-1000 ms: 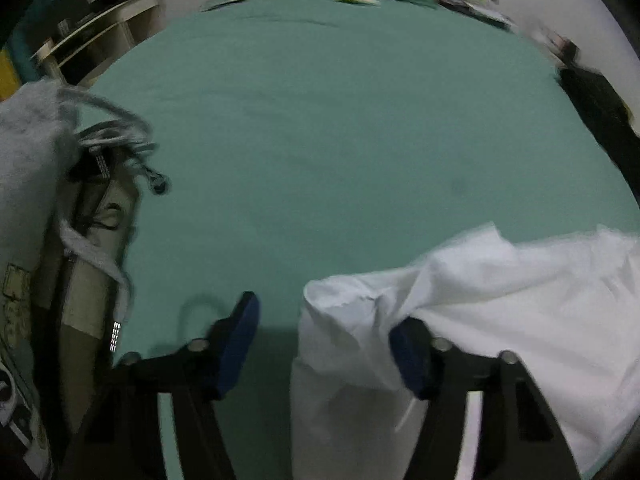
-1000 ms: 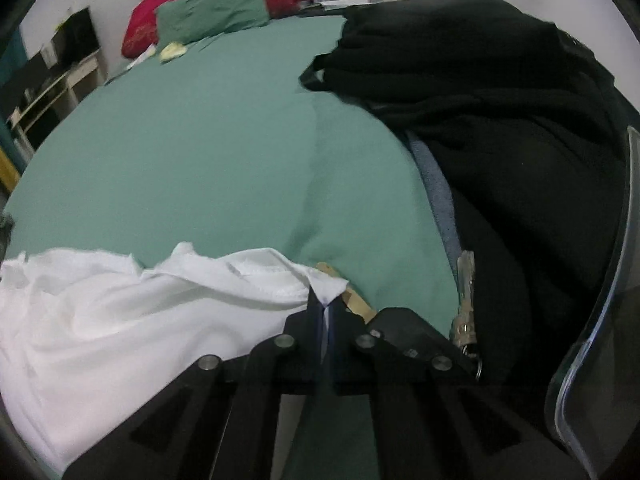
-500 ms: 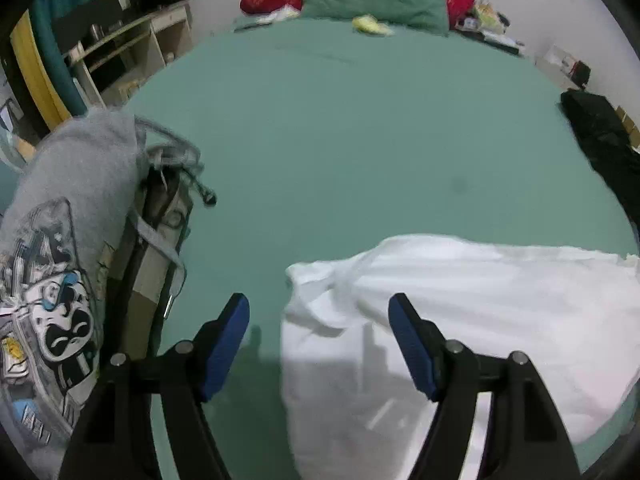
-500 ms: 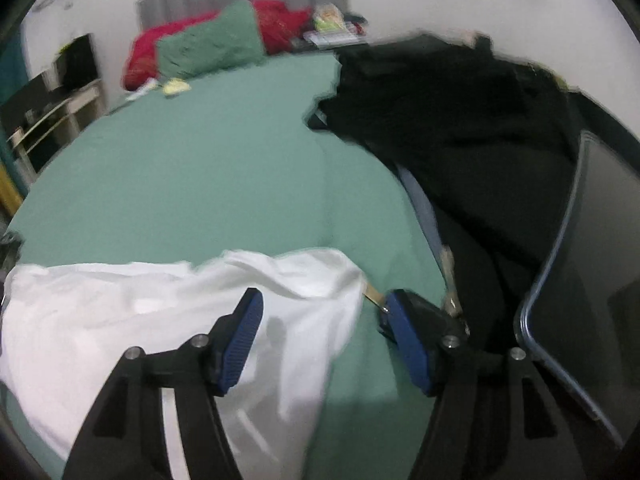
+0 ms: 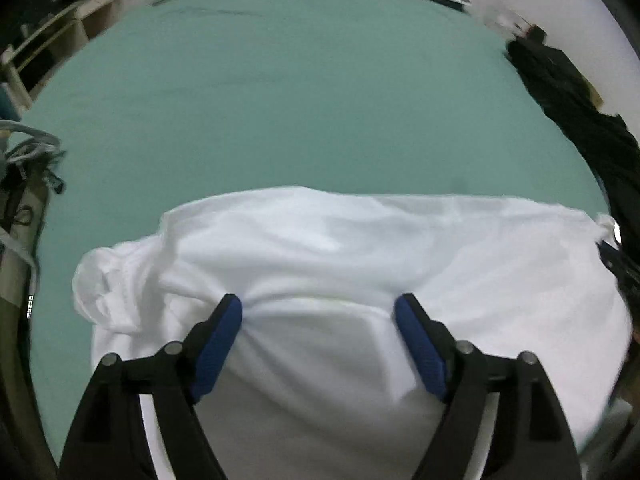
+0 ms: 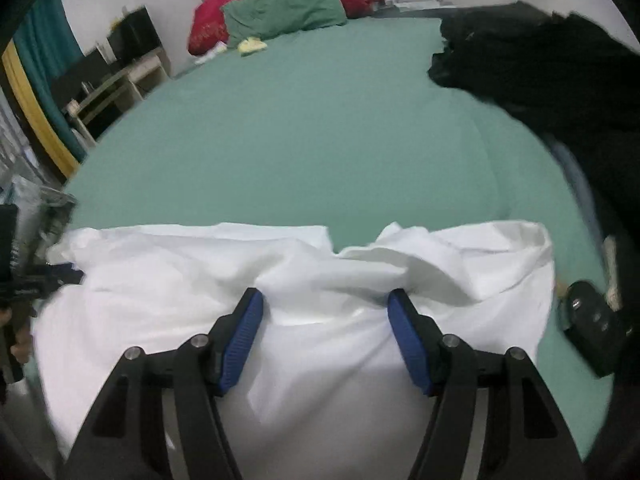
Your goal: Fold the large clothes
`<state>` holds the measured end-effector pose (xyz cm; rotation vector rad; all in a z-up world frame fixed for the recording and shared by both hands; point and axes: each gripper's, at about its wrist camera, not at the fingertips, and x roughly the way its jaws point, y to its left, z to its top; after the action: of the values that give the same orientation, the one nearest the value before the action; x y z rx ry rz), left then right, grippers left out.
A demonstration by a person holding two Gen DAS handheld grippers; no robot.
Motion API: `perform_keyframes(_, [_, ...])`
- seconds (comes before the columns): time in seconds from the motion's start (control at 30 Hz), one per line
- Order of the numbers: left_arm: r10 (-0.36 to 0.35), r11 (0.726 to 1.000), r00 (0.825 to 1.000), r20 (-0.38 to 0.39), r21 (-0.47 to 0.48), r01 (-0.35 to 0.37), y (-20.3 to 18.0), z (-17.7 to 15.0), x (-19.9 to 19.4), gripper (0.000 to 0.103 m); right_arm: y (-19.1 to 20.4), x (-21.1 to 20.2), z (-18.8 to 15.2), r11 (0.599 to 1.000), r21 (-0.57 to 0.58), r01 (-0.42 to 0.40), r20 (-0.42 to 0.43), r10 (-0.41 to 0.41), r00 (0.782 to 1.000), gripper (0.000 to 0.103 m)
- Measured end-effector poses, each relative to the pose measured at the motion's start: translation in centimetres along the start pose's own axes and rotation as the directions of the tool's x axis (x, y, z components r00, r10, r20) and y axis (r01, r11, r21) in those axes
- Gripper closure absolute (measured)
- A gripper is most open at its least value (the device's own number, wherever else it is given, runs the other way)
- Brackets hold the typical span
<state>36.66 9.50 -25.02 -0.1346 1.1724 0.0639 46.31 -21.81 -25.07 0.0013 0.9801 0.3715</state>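
Observation:
A large white garment (image 5: 360, 248) lies in a folded, rumpled band across the near part of the green bed (image 5: 300, 100). My left gripper (image 5: 318, 308) hangs over its left half. Its jaws are opening; loose cloth bunches between the blue pads (image 5: 218, 344), which do not pinch it. In the right wrist view the same white garment (image 6: 200, 264) has its right corner turned over. My right gripper (image 6: 325, 298) stands open above that half, with a ridge of cloth between its fingers and not held.
Black clothes (image 6: 540, 64) are heaped along the bed's right side, with a black key fob (image 6: 592, 320) beside them. A bag with cords (image 5: 24, 184) lies at the left edge. Pillows (image 6: 280, 12) sit at the head, shelves (image 6: 116, 76) to the left.
The right gripper, shut on the garment's corner a second ago, has opened and let it go. Both grippers have slid inward over the white garment, which now lies flatter.

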Motion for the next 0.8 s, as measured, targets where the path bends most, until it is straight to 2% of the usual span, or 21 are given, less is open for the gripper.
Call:
perform_keyframes(0.1, [0.033, 0.999, 0.999, 0.021, -0.03, -0.033, 0.4, 0.1, -1.5, 0.023, 0.1, -2.0, -0.5, 0.998, 0.029, 0.055, 0.042, -0.057, 0.998, 0.04])
perform_keyframes(0.17, [0.073, 0.997, 0.995, 0.068, -0.036, -0.071, 0.4, 0.0, -3.3, 0.023, -0.2, -4.5, -1.3, 0.996, 0.054, 0.071, 0.101, -0.076, 0.992, 0.035])
perform_keyframes(0.23, [0.096, 0.994, 0.988, 0.123, -0.06, -0.089, 0.3, -0.3, -5.4, 0.023, -0.9, -6.7, -2.3, 0.994, 0.076, 0.079, 0.161, -0.09, 0.983, 0.024])
perform_keyframes(0.3, [0.054, 0.997, 0.98, 0.19, -0.072, -0.04, -0.6, -2.1, -8.0, 0.023, -1.8, -9.0, -4.1, 0.986, 0.13, 0.101, 0.205, -0.127, 0.971, 0.014])
perform_keyframes(0.37, [-0.011, 0.999, 0.977, 0.215, -0.036, 0.019, -2.0, -3.3, -9.4, 0.023, -3.5, -10.2, -6.0, 0.975, 0.204, 0.085, 0.197, -0.126, 0.972, 0.008])
perform_keyframes(0.47, [-0.105, 0.994, 0.973, 0.205, 0.038, 0.099, -5.1, -4.4, -10.1, 0.023, -6.9, -10.1, -8.7, 0.928, 0.372, -0.01, 0.141, -0.046, 0.989, 0.006])
perform_keyframes(0.53, [-0.141, 0.989, 0.973, 0.182, 0.068, 0.13, -7.2, -4.7, -9.8, 0.023, -8.5, -10.2, -10.4, 0.881, 0.466, -0.085, 0.14, 0.021, 0.99, 0.005])
perform_keyframes(0.57, [-0.152, 0.987, 0.974, 0.168, 0.076, 0.141, -8.1, -5.0, -9.3, 0.023, -9.4, -9.8, -10.9, 0.844, 0.519, -0.136, 0.156, 0.063, 0.986, 0.005])
perform_keyframes(0.6, [-0.161, 0.986, 0.974, 0.157, 0.077, 0.15, -8.9, -5.3, -8.8, 0.023, -9.7, -9.8, -11.1, 0.827, 0.54, -0.155, 0.175, 0.07, 0.982, 0.005])
perform_keyframes(0.67, [-0.143, 0.988, 0.976, 0.164, 0.075, 0.132, -10.4, -6.3, -8.5, 0.023, -9.7, -9.7, -11.0, 0.803, 0.558, -0.211, 0.212, 0.108, 0.971, 0.005])
perform_keyframes(0.73, [-0.107, 0.992, 0.979, 0.172, 0.082, 0.094, -11.6, -7.0, -7.5, 0.023, -8.9, -8.8, -10.7, 0.767, 0.559, -0.315, 0.227, 0.223, 0.948, 0.005])
perform_keyframes(0.77, [-0.091, 0.994, 0.981, 0.17, 0.082, 0.078, -11.8, -7.0, -7.0, 0.023, -8.0, -8.2, -10.2, 0.765, 0.553, -0.331, 0.221, 0.249, 0.943, 0.005])
perform_keyframes(0.8, [-0.085, 0.994, 0.982, 0.167, 0.08, 0.073, -11.7, -6.7, -6.4, 0.023, -6.8, -7.9, -10.0, 0.787, 0.527, -0.322, 0.203, 0.251, 0.946, 0.005])
